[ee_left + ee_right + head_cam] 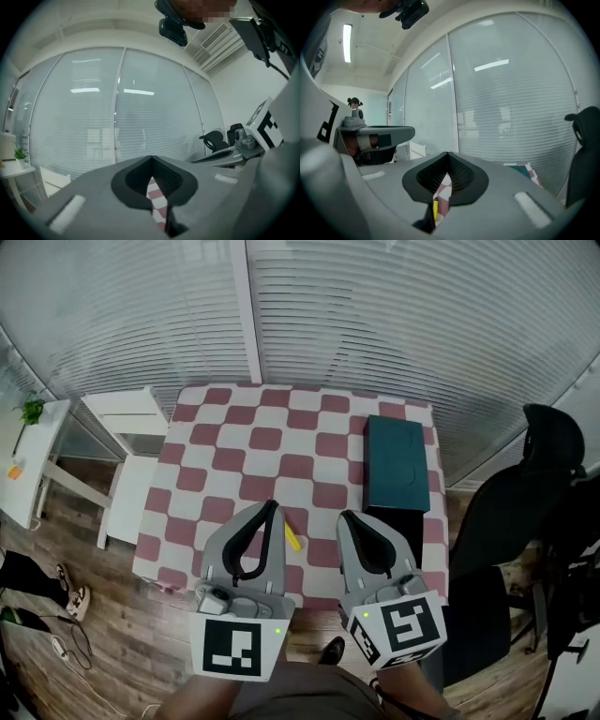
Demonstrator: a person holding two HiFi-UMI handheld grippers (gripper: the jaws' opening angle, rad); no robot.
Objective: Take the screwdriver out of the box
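**Worktop** [265, 438]: square, under a red-and-white checked cloth; fills the middle of the head view, in front of a wall of closed slatted blinds [375, 324].

**Box** [396, 463]: dark teal, flat-topped, oblong. It lies along the worktop's right edge, right of centre in the frame and well apart from both grippers.

**Screwdriver** [292, 540]: only a short yellow length shows. It lies on the cloth outside the box, lower centre of the frame, between the two grippers and just beside the left one. In the right gripper view it appears as a yellow sliver [435, 208] through the slot below the jaw tips.

**Left gripper** [272, 506]: lower centre-left, over the worktop's near edge. Jaws pressed together at the tips [151, 158], with nothing pinched; only checked cloth shows through the slot.

**Right gripper** [348, 517]: lower centre-right, beside the left gripper. Jaws likewise closed tip to tip [448, 153], holding nothing.

**Surroundings**: white shelf unit [124, 460] left of the worktop, black office chair [525, 502] at the right edge, wooden floor [103, 615] at lower left.
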